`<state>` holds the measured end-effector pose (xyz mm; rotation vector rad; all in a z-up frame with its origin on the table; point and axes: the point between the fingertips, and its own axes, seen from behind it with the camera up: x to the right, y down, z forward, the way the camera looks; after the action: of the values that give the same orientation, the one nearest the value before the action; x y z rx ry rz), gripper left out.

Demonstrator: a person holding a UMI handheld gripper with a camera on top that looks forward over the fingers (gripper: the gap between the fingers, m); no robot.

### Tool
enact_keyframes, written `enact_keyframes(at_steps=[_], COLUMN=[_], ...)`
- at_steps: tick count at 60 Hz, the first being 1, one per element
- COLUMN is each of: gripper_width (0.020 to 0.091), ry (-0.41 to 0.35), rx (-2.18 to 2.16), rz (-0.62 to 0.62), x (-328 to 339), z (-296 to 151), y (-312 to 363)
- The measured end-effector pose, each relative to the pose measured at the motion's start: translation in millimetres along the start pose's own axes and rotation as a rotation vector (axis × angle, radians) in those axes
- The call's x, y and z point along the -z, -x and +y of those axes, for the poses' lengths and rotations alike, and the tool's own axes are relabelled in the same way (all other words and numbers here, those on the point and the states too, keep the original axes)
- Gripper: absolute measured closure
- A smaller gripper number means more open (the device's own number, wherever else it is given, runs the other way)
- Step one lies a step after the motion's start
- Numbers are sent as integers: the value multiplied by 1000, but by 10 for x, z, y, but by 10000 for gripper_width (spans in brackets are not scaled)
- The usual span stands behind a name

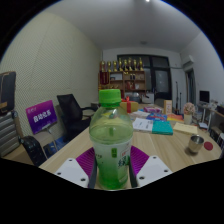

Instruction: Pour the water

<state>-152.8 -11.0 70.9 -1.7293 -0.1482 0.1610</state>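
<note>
A green plastic bottle (110, 140) with a green cap and a pale label stands upright between my fingers, filling the space between the two purple pads (85, 160). My gripper (111, 168) is shut on the bottle, both pads pressing against its lower body. The bottle's base is hidden below the fingers. Beyond and to the right, a small dark cup (194, 145) sits on the wooden table (160, 152).
Books and a teal box (162, 127) lie on the table past the bottle, with a red bottle (128, 105) further back. Black office chairs (70, 112) stand left of the table. A shelf with trophies (125, 70) lines the far wall.
</note>
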Motion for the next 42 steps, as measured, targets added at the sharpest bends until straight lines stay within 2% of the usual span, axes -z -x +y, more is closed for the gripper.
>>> enact_keyframes(at_steps=[7, 8, 13, 14, 17, 19, 22, 28, 34, 37, 42], gripper_width=[614, 654, 682, 706, 711, 741, 740, 741, 741, 742, 744], ry=[16, 23, 66, 76, 101, 104, 90, 60, 40, 34, 51], rx=[-8, -8, -11, -12, -14, -28, -89, -338, -783, -1004, -1265], rz=[-3, -8, -14, -15, -17, -30, -59, -99, -132, -139, -173], x=[26, 22, 16, 13, 16, 40, 75, 86, 45, 18, -104], z=[20, 21, 45, 42, 4, -71, -277, -747, -1091, -1153, -940], y=[29, 37, 5, 2, -16, -8, -12, -268, -739, -955, -1505])
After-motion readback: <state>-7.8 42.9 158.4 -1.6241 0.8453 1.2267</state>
